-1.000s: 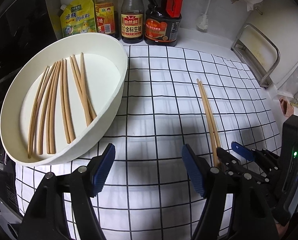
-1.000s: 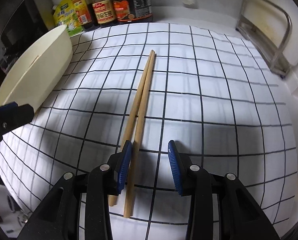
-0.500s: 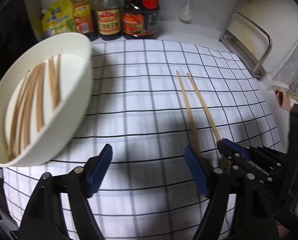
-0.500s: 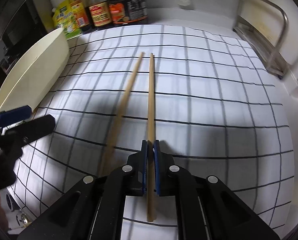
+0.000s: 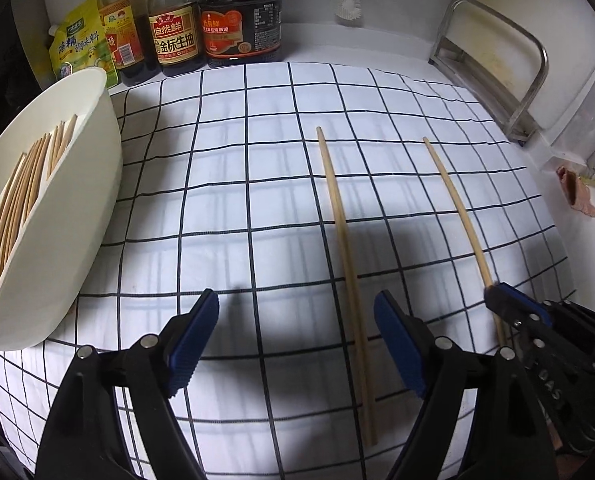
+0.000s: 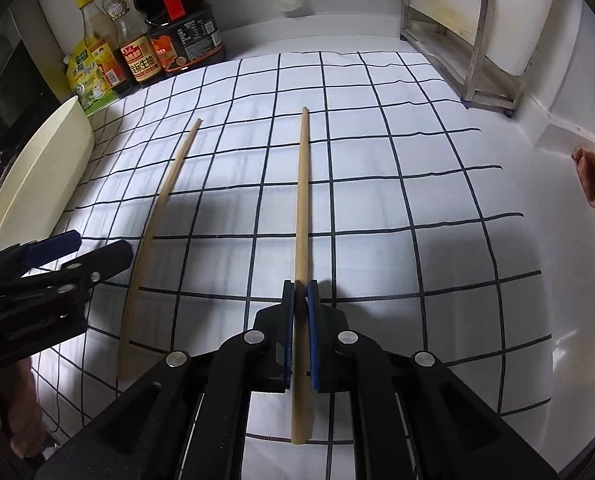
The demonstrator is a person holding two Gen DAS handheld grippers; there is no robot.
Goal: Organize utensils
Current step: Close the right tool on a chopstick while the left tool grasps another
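On the checked cloth [image 5: 225, 208] two chopsticks lie apart, running front to back: one chopstick [image 5: 347, 272] nearer the middle, the other chopstick [image 5: 457, 208] to its right. The bowl [image 5: 77, 216] sits at the cloth's left edge with more chopsticks [image 5: 13, 200] in it. Bottles [image 5: 173, 32] stand behind, a rack [image 5: 493, 64] at back right.

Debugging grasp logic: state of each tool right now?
Left tool: jaws opening, nothing held; loose chopstick lies between them on the cloth.
Right tool: closed on the other chopstick.

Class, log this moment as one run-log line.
right gripper: shut on chopstick | left gripper: jaws opening, empty | loose chopstick: on cloth
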